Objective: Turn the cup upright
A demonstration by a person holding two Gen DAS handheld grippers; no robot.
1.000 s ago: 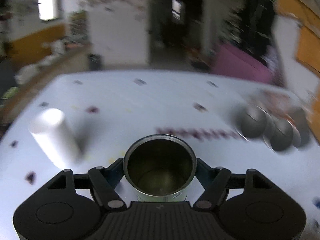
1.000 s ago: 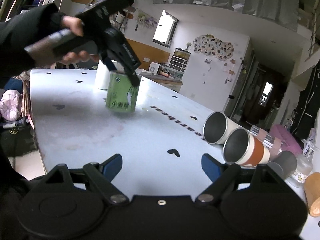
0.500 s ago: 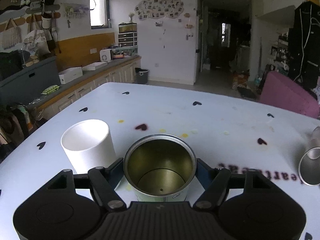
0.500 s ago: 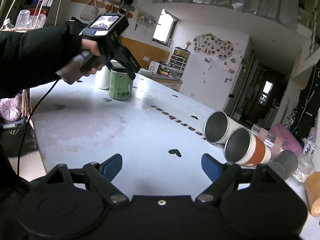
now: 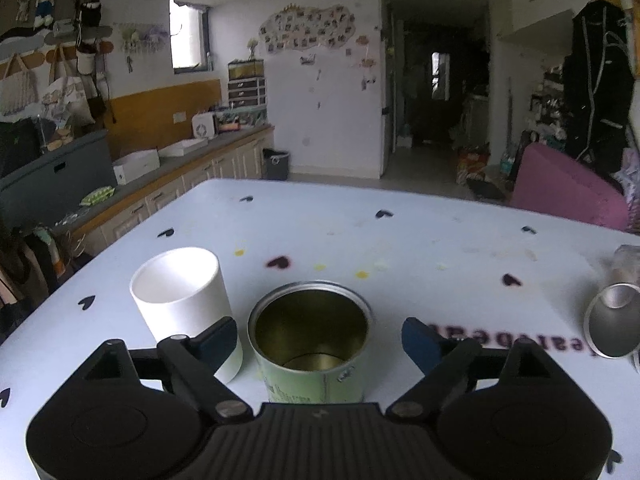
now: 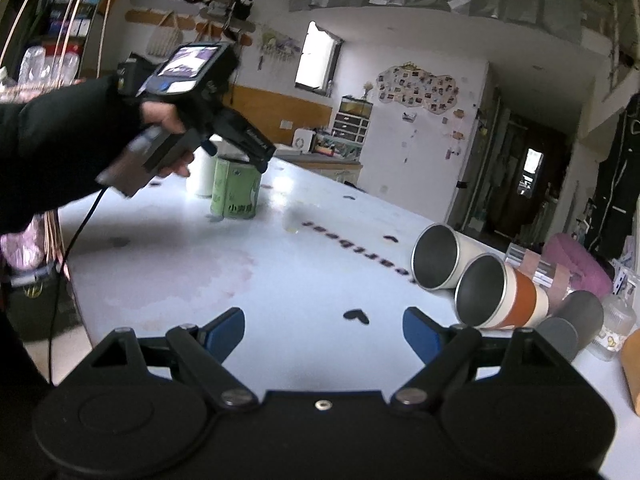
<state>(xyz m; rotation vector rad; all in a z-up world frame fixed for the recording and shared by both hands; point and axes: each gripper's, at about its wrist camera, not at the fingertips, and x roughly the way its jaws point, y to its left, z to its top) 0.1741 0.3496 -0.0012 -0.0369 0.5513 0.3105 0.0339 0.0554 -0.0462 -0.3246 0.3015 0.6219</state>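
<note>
1. Because the green tin cup (image 5: 310, 344) now stands upright on the bench (image 5: 420, 248) with its mouth facing up, the left gripper (image 5: 320, 338) has its jaws spread wide, each pad clear of the cup's sides.
2. Seen from the right wrist, the cup (image 6: 236, 190) sits at the far left of the bench, just beside a white cup (image 6: 202, 176), which is also upright.
3. That grouping looks deliberate: upright cups gather at the left, so the flip of this one appears done.
4. At the right, two steel cups lie on their sides, mouths towards the camera: a plain one (image 6: 438, 256) and one with an orange band (image 6: 500, 296). They likely await the same turn.
5. The right gripper (image 6: 322, 330) hovers over the near bench, jaws wide and holding nothing, pointed roughly towards those lying cups.
</note>
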